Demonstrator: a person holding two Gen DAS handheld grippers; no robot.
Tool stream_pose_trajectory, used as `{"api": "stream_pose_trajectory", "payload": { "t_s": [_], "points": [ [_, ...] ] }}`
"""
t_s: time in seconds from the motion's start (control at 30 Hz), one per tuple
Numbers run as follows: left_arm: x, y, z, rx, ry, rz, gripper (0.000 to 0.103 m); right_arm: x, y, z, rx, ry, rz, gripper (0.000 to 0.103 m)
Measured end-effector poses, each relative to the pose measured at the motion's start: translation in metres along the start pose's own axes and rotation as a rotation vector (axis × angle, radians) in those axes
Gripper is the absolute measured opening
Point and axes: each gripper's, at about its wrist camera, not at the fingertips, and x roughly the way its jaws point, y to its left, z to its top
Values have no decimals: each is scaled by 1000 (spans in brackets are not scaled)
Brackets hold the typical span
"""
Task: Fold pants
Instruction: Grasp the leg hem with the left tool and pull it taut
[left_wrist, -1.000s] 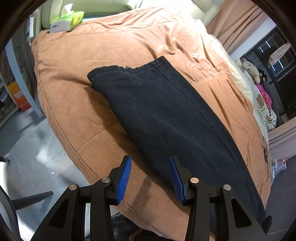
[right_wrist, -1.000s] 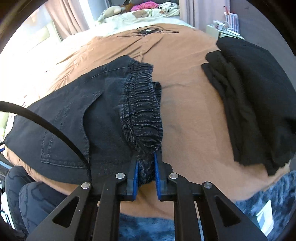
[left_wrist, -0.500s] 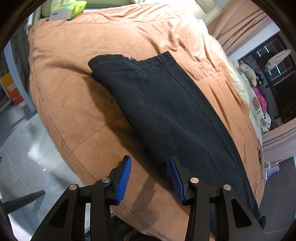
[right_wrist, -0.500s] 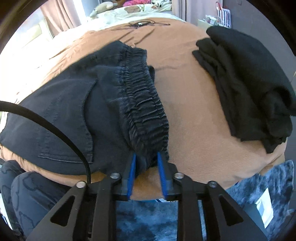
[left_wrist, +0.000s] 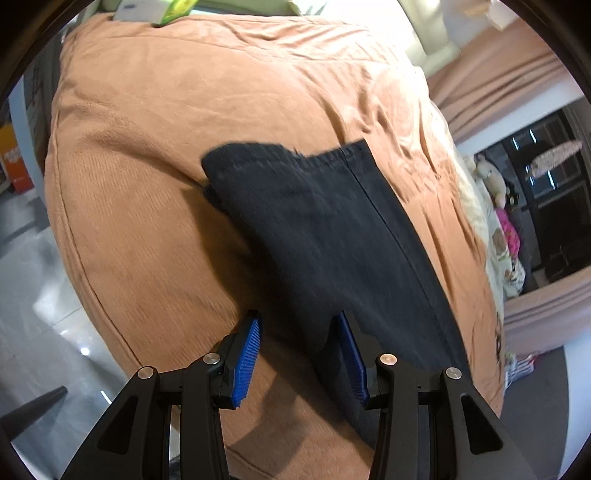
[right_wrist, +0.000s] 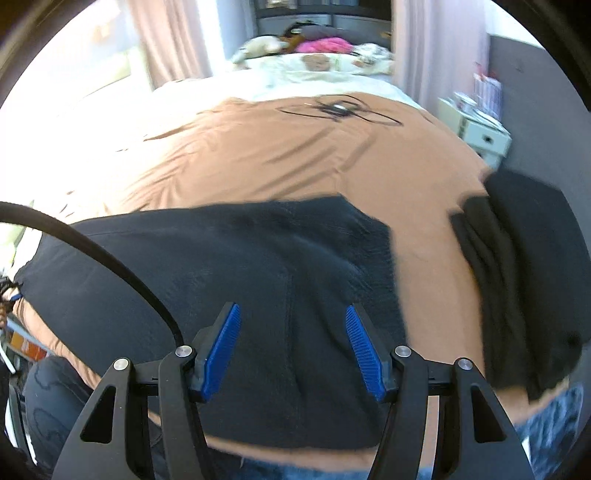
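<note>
Black pants (left_wrist: 332, 229) lie lengthwise on the orange-brown bed cover (left_wrist: 166, 147), leg hem at the far end. My left gripper (left_wrist: 298, 325) stands open at the near edge of the leg. A fold of that edge lies between the jaws, close to the right pad (left_wrist: 351, 358), with a gap on the left side. In the right wrist view the upper part of the pants (right_wrist: 221, 266) lies flat on the cover (right_wrist: 295, 158). My right gripper (right_wrist: 291, 314) hovers over it, its jaws opening, with no cloth pinched between them.
A pile of folded black clothes (right_wrist: 524, 266) sits on the bed to the right of the pants. A tangled cable (right_wrist: 340, 109) lies farther back. A tissue box (left_wrist: 155, 7) rests at the far corner. The bed edge drops to shiny floor (left_wrist: 29, 314); a person's patterned leg (right_wrist: 51, 398) stands by it.
My right gripper let go of the gathered waistband, opened wide and swung over the pants. My left gripper advanced until the leg's edge came between its jaws.
</note>
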Motion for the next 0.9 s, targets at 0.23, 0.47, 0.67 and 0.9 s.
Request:
{"api": "stream_pose_trajectory", "payload": {
  "t_s": [0.23, 0.47, 0.67, 0.9],
  "points": [
    [4, 12, 25, -57, -13, -6, 45, 52, 47, 50, -112, 25, 99, 58],
    [13, 17, 49, -87, -42, 11, 19, 102, 105, 82, -259, 54, 198, 58],
    [-6, 5, 65, -29, -121, -44, 4, 148, 155, 113, -357, 80, 279, 58],
    [13, 22, 61, -52, -66, 20, 5, 193, 211, 145, -461, 114, 375, 58]
  ]
}}
